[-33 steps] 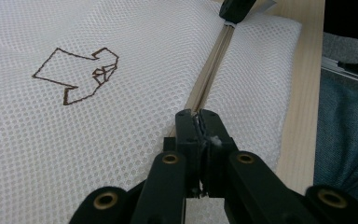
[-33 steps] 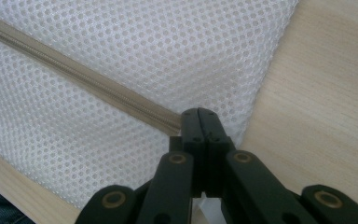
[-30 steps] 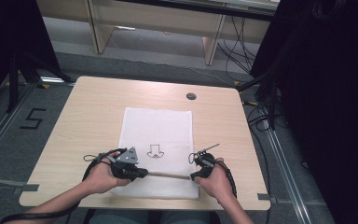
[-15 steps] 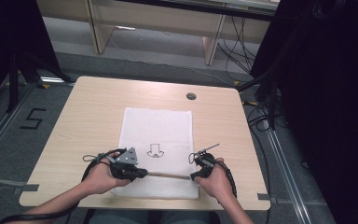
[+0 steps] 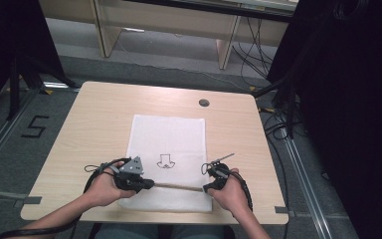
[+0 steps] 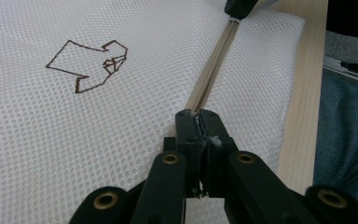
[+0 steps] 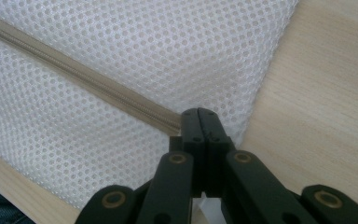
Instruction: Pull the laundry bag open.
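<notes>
A white mesh fabric bag (image 5: 169, 159) with a brown embroidered clothing outline (image 5: 165, 161) lies flat at the near centre of the light wooden table (image 5: 94, 114). The left gripper (image 5: 146, 184) and right gripper (image 5: 206, 187) each pinch one end of the bag's beige zipper (image 5: 176, 186), jaws pressed together on it, near the table's near edge.

Both forearms are brought in over the near edge of the table. The left gripper (image 5: 146, 184) is held low by the left hand (image 5: 104, 185), near the left of that edge, its tip pointed right; its jaws are pressed together, a thin strip pinched between them. The right gripper (image 5: 208, 187) is held by the right hand (image 5: 231, 191) opposite, tip pointed left, jaws likewise closed tight.
</notes>
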`<state>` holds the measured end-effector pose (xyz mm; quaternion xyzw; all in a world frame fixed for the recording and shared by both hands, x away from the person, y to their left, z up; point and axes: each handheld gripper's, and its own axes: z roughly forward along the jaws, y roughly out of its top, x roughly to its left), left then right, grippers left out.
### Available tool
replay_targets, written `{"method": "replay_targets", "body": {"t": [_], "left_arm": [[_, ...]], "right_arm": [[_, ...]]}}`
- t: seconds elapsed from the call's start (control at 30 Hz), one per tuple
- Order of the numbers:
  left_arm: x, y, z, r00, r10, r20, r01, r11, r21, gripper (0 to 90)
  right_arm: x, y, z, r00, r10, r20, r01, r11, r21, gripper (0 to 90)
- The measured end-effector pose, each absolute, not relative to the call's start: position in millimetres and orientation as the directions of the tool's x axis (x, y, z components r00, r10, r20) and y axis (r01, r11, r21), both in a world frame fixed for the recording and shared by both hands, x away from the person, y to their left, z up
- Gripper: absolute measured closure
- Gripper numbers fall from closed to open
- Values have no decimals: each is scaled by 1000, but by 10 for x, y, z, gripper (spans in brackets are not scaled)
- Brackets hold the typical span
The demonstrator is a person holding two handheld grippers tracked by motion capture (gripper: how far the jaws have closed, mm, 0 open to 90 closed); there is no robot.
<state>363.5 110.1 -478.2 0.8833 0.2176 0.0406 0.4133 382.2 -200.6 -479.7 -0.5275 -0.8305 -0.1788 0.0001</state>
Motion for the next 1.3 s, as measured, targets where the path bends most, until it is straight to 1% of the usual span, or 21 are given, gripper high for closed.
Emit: {"method": "replay_targets", "body": {"t": [0.1,0.17,0.2,0.23,0.3,0.33,0.43,0.47,0.73,0.77,0.8,0.87,0.9,0.93,0.97,1.03,1.07,1.1,1.2,1.27,1.3], "left_arm": [[3639,1110,-4776,906,413,-96,341,-573,746,873],[3641,1119,-4782,903,416,-109,349,-561,750,874],[3648,1135,-4776,907,412,-89,335,-577,745,874],[3641,1148,-4785,900,422,-109,355,-566,744,874],[3646,1188,-4789,901,424,-98,351,-573,741,874],[3632,1199,-4789,892,438,-109,366,-562,741,874],[3648,1238,-4784,899,426,-99,349,-562,749,873],[3639,1248,-4780,890,445,-101,366,-565,740,873],[3637,1270,-4792,888,445,-114,373,-554,744,874],[3647,1294,-4780,893,441,-95,360,-571,738,873],[3637,1297,-4792,886,449,-119,379,-551,744,873],[3646,1337,-4787,888,448,-106,371,-560,741,873],[3637,1345,-4790,879,461,-119,387,-544,745,874],[3647,1367,-4784,886,452,-103,370,-556,744,873],[3638,1371,-4791,877,464,-123,390,-540,746,874],[3643,1398,-4787,882,458,-107,377,-553,743,873],[3635,1399,-4792,875,467,-125,394,-540,744,874],[3646,1412,-4790,879,464,-106,383,-557,737,873],[3639,1416,-4789,875,468,-124,394,-537,746,873],[3644,1437,-4781,874,473,-108,388,-547,741,873],[3641,1439,-4784,874,470,-119,391,-538,747,873]], "right_arm": [[3821,-2008,-4796,-443,876,189,876,379,296,900],[3821,-2007,-4797,-444,876,189,876,380,297,900],[3821,-2008,-4797,-444,876,189,876,380,297,900],[3821,-2008,-4796,-444,876,189,876,380,297,900],[3821,-2008,-4798,-444,876,191,876,379,299,900],[3822,-2007,-4797,-444,876,189,876,380,296,900],[3821,-2004,-4791,-447,875,185,876,386,291,900],[3820,-2003,-4792,-445,876,185,877,383,291,900],[3822,-2009,-4796,-445,879,170,874,384,299,900],[3821,-2006,-4795,-443,879,178,876,381,296,900],[3821,-2005,-4795,-444,877,185,876,382,295,900],[3822,-2005,-4795,-445,876,185,876,382,295,900],[3822,-2004,-4794,-445,876,185,876,383,294,900],[3820,-2003,-4792,-442,879,180,877,382,293,900],[3819,-2001,-4792,-440,879,182,878,379,291,900],[3839,-2022,-4813,-492,852,180,846,419,331,900],[3820,-2003,-4792,-458,867,197,870,392,301,900],[3827,-2011,-4799,-473,861,188,859,404,314,900],[3826,-2009,-4798,-470,862,189,862,401,311,900],[3826,-2010,-4800,-471,862,188,860,402,314,900],[3824,-2009,-4798,-468,863,190,862,399,311,900]]}}
